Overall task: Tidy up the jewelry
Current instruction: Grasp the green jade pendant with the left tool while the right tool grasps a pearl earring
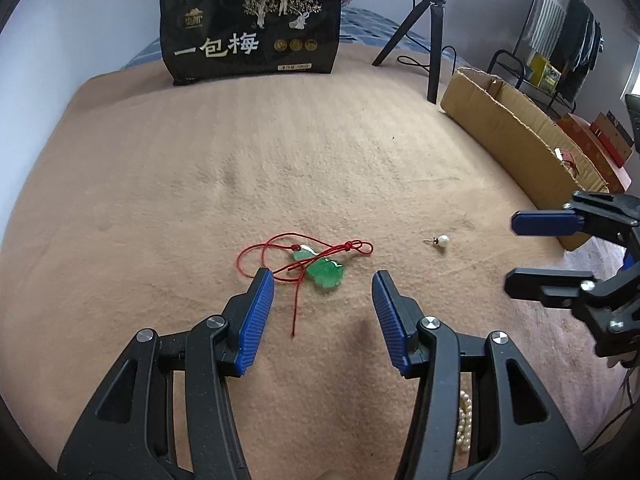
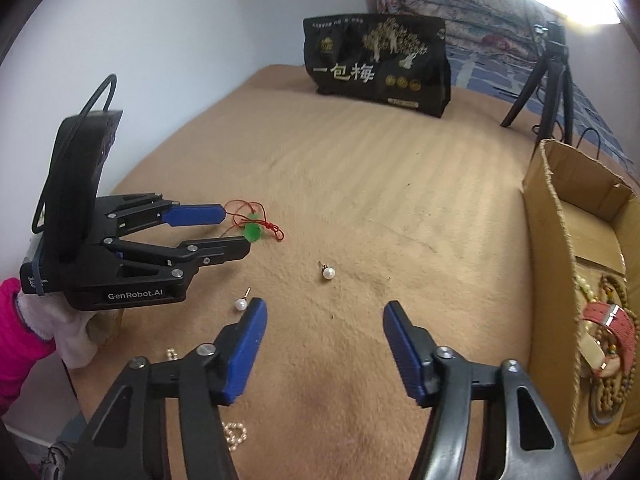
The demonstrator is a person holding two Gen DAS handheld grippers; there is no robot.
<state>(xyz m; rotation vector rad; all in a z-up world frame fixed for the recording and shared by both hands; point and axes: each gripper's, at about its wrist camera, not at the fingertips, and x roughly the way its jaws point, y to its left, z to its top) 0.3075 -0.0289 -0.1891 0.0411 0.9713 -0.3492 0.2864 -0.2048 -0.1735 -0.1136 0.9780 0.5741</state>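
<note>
**Both grippers low over the blanket, nothing held**

Left gripper point(image 1: 323, 278): jaws apart, empty, angled down at the tan blanket point(image 1: 280, 168). The green pendant point(image 1: 326, 272) on its red cord point(image 1: 276, 254) lies on the blanket just past the fingertips, between the two pads; the left pad's tip overlaps a loop of cord in the left wrist view, contact cannot be told. One cord tail runs back between the jaws.

Right gripper point(image 2: 325, 308): jaws apart, nothing between them. One pearl stud point(image 2: 328, 273) lies ahead of the gap, clear of both pads. A second stud point(image 2: 240, 304) lies just beside the outer face of the left pad, outside the jaws.

Also on the blanket: a pearl strand point(image 1: 465, 420) under the left gripper's right arm, part hidden; a small bead chain point(image 2: 235, 432) near the right gripper's left arm.

Surroundings: cardboard box point(image 2: 552, 216) on the right edge, holding wooden beads point(image 2: 616, 292) and a red-strapped watch point(image 2: 608, 320). Black snack bag point(image 1: 252, 28) upright at the far end. Tripod point(image 1: 432, 28) near the box's far corner. Path from studs to box lies open; blanket only.

Person: white glove point(image 2: 76, 332) and pink sleeve point(image 2: 16, 332) behind the left gripper.
</note>
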